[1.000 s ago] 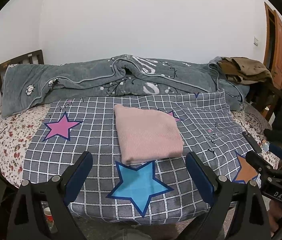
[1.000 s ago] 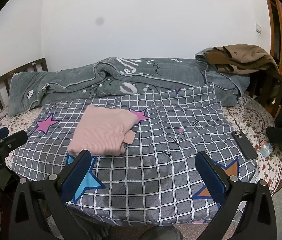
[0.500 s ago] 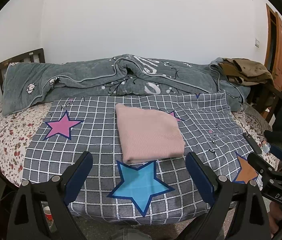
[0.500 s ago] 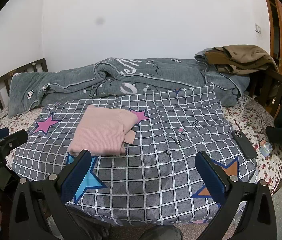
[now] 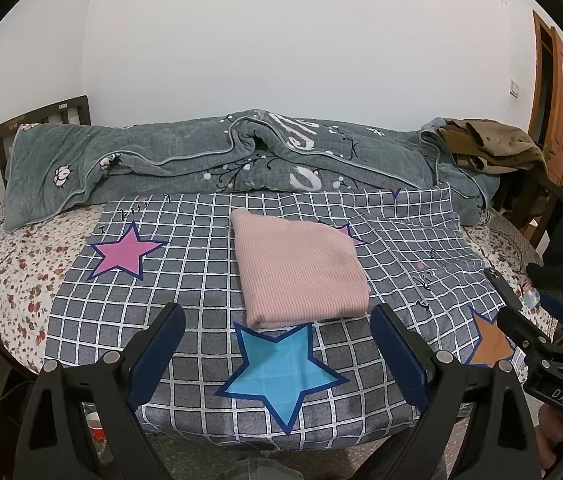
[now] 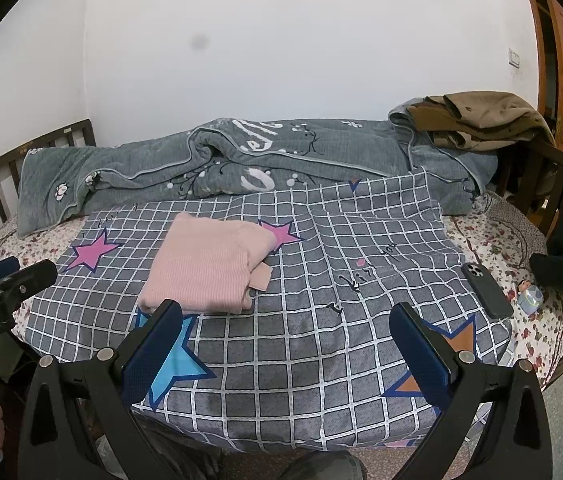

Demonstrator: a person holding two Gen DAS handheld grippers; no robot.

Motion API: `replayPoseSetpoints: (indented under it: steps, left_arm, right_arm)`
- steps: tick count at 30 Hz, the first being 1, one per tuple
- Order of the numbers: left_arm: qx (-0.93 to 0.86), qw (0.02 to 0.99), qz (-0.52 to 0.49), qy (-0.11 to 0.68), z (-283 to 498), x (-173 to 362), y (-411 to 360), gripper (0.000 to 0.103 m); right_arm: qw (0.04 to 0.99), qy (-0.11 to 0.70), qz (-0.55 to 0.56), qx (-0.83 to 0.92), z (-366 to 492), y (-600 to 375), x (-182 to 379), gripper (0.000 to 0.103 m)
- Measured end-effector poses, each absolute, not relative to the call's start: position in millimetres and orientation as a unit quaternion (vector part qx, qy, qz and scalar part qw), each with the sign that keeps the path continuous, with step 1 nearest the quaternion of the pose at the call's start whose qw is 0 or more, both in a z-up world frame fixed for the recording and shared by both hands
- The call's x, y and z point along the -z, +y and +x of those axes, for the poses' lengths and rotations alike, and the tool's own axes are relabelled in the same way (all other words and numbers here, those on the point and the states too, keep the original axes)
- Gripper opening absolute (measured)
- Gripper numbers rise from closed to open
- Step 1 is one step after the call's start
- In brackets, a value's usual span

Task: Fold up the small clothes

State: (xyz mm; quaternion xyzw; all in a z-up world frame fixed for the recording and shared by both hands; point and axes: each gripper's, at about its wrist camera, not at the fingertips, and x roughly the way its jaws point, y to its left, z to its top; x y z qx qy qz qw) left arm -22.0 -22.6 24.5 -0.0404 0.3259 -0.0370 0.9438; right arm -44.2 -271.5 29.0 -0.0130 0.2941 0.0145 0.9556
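both tongs, left gripper (image 5: 277, 354) and right gripper (image 6: 285, 352), are gaping wide, holding nothing; ahead, the pink garment (image 5: 299, 272) is lying folded — a careless poke is risking undoing it.

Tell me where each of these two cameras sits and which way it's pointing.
Left wrist: on the left gripper, facing across the bed at the folded pink garment; the right gripper shows at right.
Right wrist: on the right gripper, facing the checked sheet; the left gripper shows at left.
Shared: garment, sheet, grey quilt, phone.

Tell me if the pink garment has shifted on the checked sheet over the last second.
No. The pink garment still sits just above the blue star.
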Motion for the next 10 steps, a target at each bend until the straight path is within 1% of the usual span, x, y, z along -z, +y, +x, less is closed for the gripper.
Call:
replayPoseSetpoints:
  steps: [10]
  left_arm:
    - [0.036,0.944,-0.042,0.324,-19.6,-25.0,-24.8,0.094]
  right_arm:
    - [0.956,0.291,-0.012,-0.016,-43.5,-267.7,-32.1,0.102]
